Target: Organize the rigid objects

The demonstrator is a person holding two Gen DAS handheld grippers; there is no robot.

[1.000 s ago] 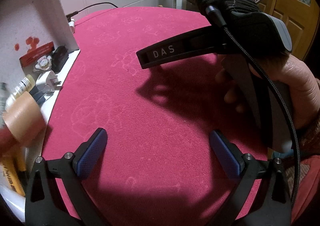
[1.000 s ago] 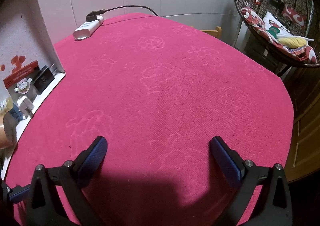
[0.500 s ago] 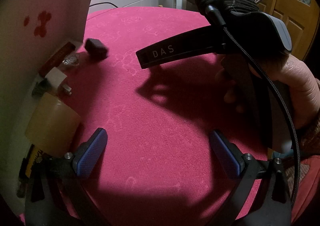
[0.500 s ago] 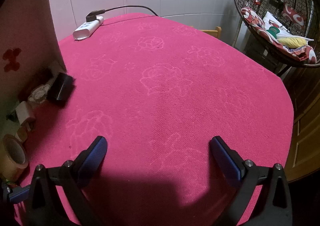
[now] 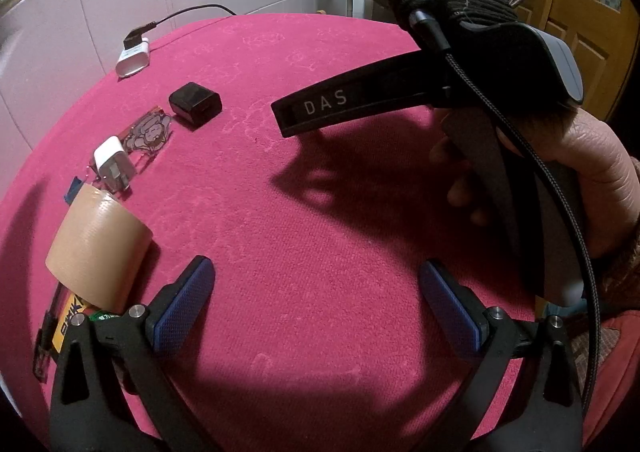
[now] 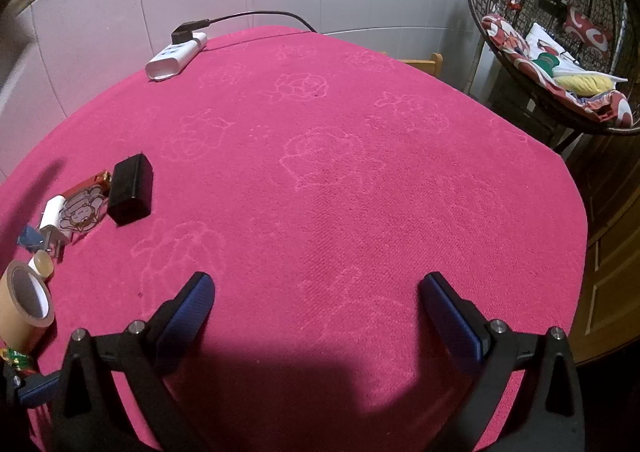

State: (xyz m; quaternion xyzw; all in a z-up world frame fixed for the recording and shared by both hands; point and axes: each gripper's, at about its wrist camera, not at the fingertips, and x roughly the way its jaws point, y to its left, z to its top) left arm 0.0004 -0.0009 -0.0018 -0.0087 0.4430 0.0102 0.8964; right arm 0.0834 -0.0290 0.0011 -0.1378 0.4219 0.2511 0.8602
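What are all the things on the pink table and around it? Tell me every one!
Tablecloth: one, pink, covers the table.
Tape roll: one, tan, near left.
Plug adapter: one, white, beyond the tape.
Cartoon card: one, clear and red, beside the adapter.
Black box: one, black, left side.
Small bottle: one, yellowish, by the tape.
Power strip: one, white, far edge.
Hanging chair: one, wicker, far right.
Left gripper: blue pads, open.
Right gripper: blue pads, open.

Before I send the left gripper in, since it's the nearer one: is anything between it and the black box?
Nothing visible blocks the way. Bare pink cloth runs from the open left gripper up to the black box. The tape roll and white plug lie left of that line.
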